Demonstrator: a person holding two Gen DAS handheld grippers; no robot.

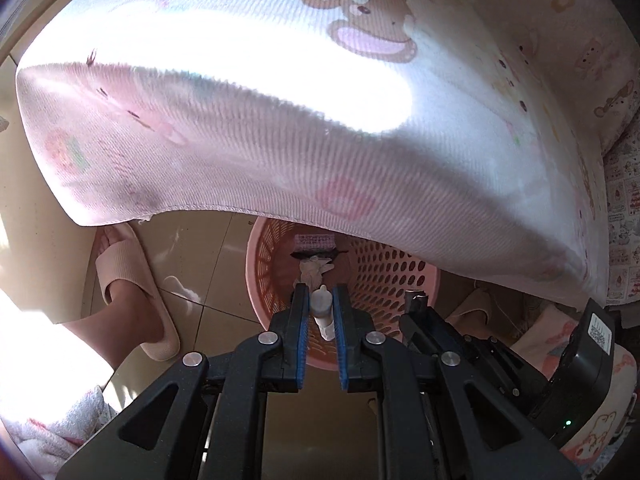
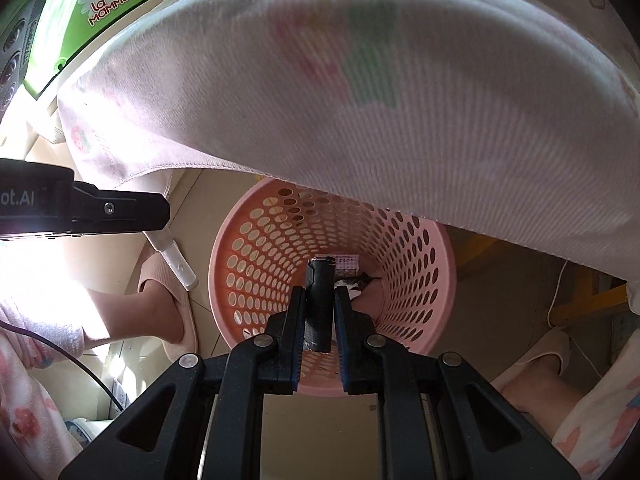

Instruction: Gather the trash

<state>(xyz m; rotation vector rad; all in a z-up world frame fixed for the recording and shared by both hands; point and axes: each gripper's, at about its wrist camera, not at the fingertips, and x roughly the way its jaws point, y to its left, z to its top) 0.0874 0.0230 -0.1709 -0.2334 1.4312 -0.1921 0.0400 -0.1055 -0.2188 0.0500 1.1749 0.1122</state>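
Note:
A pink perforated basket point(image 1: 384, 276) stands on the tiled floor below both grippers; it also shows in the right wrist view point(image 2: 256, 248). Inside lie a pink packet point(image 1: 314, 242), a crumpled white tissue point(image 1: 314, 272) and a dark scrap. My left gripper point(image 1: 321, 294) is shut on a small white tube point(image 1: 322, 308) above the basket; the tube also shows in the right wrist view point(image 2: 174, 256). My right gripper point(image 2: 320, 294) is shut on a black cylinder point(image 2: 319, 308) over the basket mouth.
A pink printed bedspread point(image 1: 280, 120) overhangs the basket from above. The person's feet in beige slippers point(image 1: 132, 280) stand left of the basket, and another slipper point(image 2: 544, 352) to the right. A green box point(image 2: 88, 8) sits at the upper left.

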